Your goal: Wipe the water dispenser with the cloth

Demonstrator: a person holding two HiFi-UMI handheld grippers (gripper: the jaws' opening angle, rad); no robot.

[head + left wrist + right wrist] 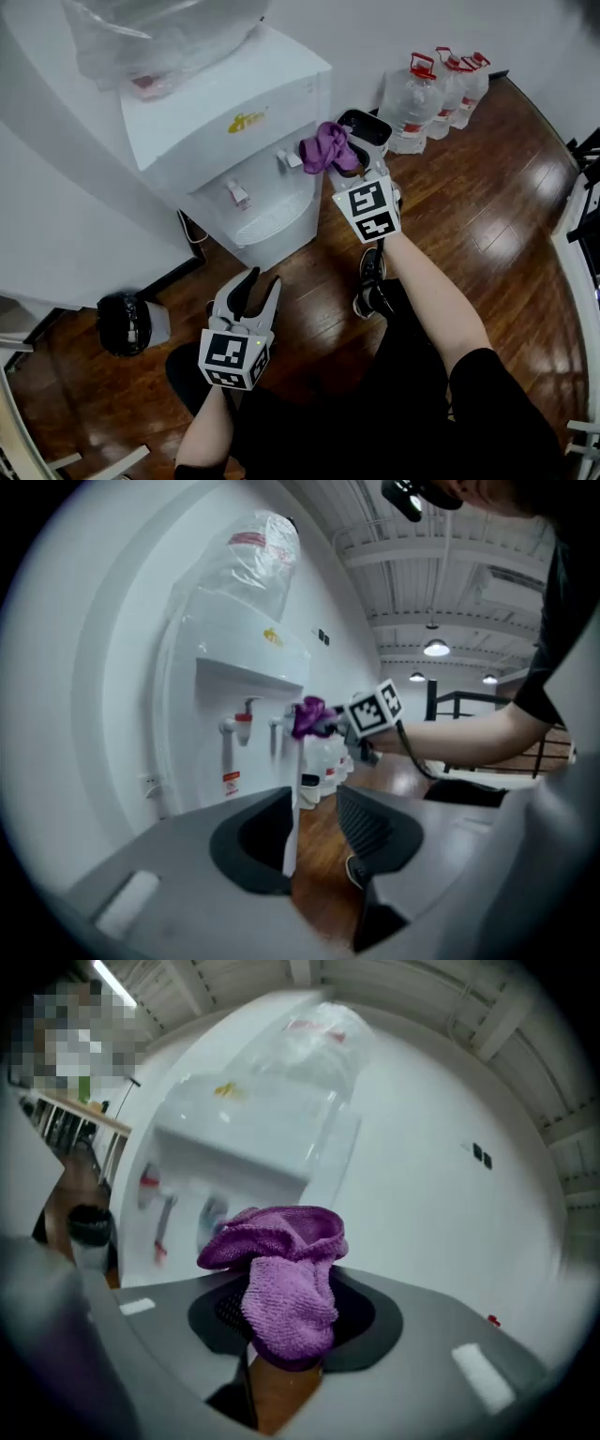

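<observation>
The white water dispenser (234, 122) stands against the wall, with a red tap (238, 194) and a second tap (289, 159) over its drip tray. My right gripper (342, 155) is shut on a bunched purple cloth (326, 147) and holds it right next to the second tap; whether cloth and tap touch I cannot tell. In the right gripper view the cloth (286, 1288) fills the space between the jaws, with the dispenser (244, 1129) behind. My left gripper (251, 281) hangs low in front of the dispenser, shut on nothing; the left gripper view looks at the dispenser (244, 667) and the cloth (307, 716).
A plastic-wrapped bottle (159, 33) sits on top of the dispenser. Several water jugs (441, 89) stand on the wooden floor at the back right. A black bin (125, 323) stands to the dispenser's left. The person's shoe (372, 281) is on the floor below the right arm.
</observation>
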